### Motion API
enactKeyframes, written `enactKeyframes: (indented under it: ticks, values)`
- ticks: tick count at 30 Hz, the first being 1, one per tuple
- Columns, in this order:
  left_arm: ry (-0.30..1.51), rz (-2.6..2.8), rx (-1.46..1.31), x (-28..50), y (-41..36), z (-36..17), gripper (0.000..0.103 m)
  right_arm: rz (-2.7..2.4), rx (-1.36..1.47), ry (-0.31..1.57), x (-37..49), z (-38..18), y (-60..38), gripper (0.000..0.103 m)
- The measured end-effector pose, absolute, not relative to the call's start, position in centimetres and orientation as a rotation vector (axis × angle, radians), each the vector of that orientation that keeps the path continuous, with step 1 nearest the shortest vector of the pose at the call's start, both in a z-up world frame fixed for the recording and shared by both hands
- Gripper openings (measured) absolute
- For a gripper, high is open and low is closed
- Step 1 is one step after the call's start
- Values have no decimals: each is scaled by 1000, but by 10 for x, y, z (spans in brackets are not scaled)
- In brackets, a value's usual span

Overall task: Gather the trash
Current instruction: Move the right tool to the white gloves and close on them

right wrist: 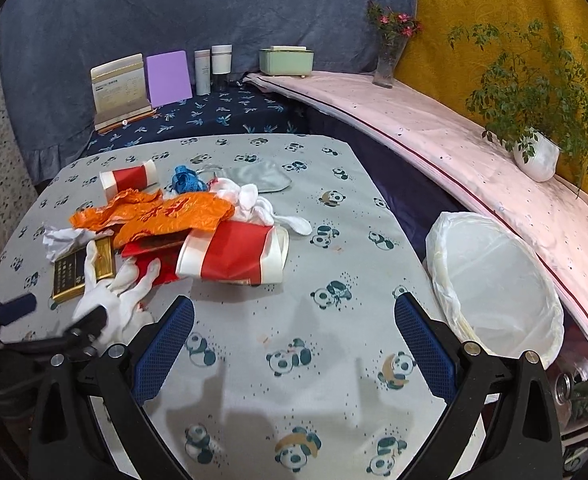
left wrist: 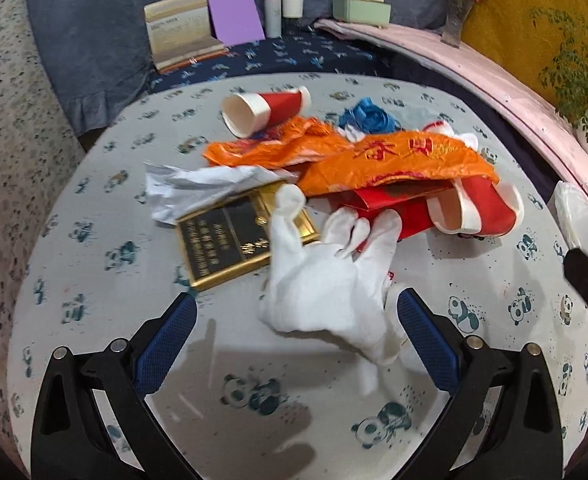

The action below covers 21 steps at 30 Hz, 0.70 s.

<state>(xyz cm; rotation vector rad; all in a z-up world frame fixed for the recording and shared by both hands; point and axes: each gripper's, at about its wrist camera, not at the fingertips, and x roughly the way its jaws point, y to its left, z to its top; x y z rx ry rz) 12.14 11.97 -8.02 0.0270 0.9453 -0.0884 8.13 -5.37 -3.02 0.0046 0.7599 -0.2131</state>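
Note:
A pile of trash lies on the panda-print table [left wrist: 94, 320]: a white glove [left wrist: 326, 280], a black and gold box [left wrist: 230, 236], crumpled white paper [left wrist: 190, 192], orange wrappers [left wrist: 394, 160], a red envelope [left wrist: 390, 200], two red and white paper cups [left wrist: 266, 112] [left wrist: 482, 208] and a blue scrap [left wrist: 368, 116]. My left gripper [left wrist: 296, 308] is open, its fingers either side of the glove's wrist end. My right gripper [right wrist: 294, 312] is open and empty over bare cloth, in front of the near cup [right wrist: 234, 256]. The glove also shows in the right wrist view [right wrist: 114, 300].
A white bin lined with a bag [right wrist: 498, 280] stands right of the table. A pink-covered ledge [right wrist: 454, 140] holds a potted plant [right wrist: 534, 152] and a flower vase [right wrist: 390, 56]. A book, purple card, bottles and a green box [right wrist: 286, 60] stand at the back.

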Motion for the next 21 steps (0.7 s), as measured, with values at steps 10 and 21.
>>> enactKeyframes:
  ticks: [10,21]
  values:
    - [1041,-155,-40,140,119,-100,26,-202,33,728,122,-23,-65,96]
    - [992,-166,-51,154,118,-76,12,-120,72,741,192,-25,-63,65]
